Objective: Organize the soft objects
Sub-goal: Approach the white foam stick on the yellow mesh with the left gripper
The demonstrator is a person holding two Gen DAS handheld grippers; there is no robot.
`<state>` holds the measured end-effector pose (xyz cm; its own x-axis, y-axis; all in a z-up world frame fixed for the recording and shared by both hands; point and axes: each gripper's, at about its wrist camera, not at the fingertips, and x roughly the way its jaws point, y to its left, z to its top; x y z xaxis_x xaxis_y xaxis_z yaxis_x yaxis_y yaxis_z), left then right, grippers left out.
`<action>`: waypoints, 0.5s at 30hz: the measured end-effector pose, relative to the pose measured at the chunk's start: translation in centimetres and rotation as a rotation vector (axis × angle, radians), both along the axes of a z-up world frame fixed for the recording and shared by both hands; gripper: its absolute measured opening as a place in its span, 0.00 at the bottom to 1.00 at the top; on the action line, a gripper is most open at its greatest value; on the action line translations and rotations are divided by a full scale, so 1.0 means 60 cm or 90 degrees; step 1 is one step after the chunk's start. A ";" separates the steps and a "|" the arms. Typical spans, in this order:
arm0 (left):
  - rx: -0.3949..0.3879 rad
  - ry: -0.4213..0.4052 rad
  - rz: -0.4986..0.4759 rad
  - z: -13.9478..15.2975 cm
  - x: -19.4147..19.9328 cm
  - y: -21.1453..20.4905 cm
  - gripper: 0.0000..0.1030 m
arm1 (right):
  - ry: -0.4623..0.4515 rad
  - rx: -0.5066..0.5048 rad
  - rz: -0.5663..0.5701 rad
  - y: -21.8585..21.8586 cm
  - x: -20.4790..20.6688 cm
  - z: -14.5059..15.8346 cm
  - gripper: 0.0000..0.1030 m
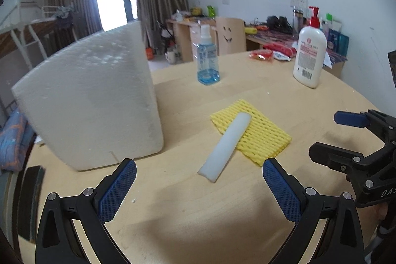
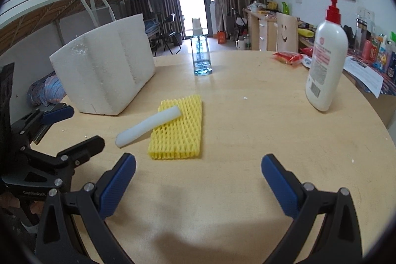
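both grippers wide and empty, soft pieces waiting mid-table

your left gripper (image 1: 199, 186) and right gripper (image 2: 198, 180) hover low over the round wooden table (image 2: 247, 140), jaws spread wide, holding nothing. the white foam stick (image 1: 226, 145) lies with its far end on the yellow foam net (image 1: 259, 135), just ahead of your left fingers, likely your first pick. the white foam block (image 1: 91, 95) stands on edge to the left; whether it is hollow you cannot tell. the blue spray bottle (image 1: 208, 61) holds some blue liquid; the white lotion bottle (image 2: 326, 61) is opaque, its fill hidden. both stand well apart from the foam, so your approach looks unobstructed.
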<state>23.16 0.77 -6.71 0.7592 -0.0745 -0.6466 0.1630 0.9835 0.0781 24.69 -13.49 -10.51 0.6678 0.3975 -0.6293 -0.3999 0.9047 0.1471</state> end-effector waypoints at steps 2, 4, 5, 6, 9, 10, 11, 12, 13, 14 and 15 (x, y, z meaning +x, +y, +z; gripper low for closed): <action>-0.006 0.022 -0.011 -0.002 0.014 0.000 0.99 | 0.008 -0.007 0.008 0.003 0.007 -0.001 1.00; 0.003 0.043 -0.023 -0.005 0.029 -0.003 0.99 | 0.014 -0.017 0.012 0.006 0.015 -0.001 1.00; 0.006 0.047 -0.030 -0.006 0.035 -0.004 0.99 | 0.016 -0.022 0.007 0.008 0.018 -0.001 1.00; 0.011 0.054 -0.035 -0.008 0.042 -0.005 0.97 | 0.018 -0.027 0.003 0.008 0.021 -0.001 1.00; 0.015 0.069 -0.053 -0.017 0.057 -0.008 0.93 | 0.029 -0.012 0.005 0.000 0.029 -0.003 1.00; 0.018 0.076 -0.052 -0.022 0.062 -0.009 0.91 | 0.033 -0.006 0.006 -0.001 0.031 -0.003 0.99; 0.018 0.081 -0.055 -0.027 0.065 -0.009 0.89 | 0.038 -0.002 0.006 -0.003 0.033 -0.004 0.99; 0.016 0.084 -0.061 -0.031 0.069 -0.009 0.87 | 0.041 -0.002 0.004 -0.003 0.035 -0.004 0.99; 0.017 0.088 -0.063 -0.034 0.071 -0.009 0.85 | 0.043 -0.004 0.002 -0.003 0.036 -0.005 0.99; 0.017 0.091 -0.069 -0.038 0.074 -0.010 0.83 | 0.045 -0.006 0.000 -0.003 0.038 -0.006 0.99; 0.018 0.090 -0.075 -0.040 0.075 -0.010 0.80 | 0.045 -0.007 0.000 -0.003 0.039 -0.006 0.99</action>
<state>27.66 0.16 -9.11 0.6477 -0.1379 -0.7493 0.2883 0.9547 0.0736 27.02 -13.70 -10.89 0.6210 0.3908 -0.6794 -0.3888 0.9063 0.1659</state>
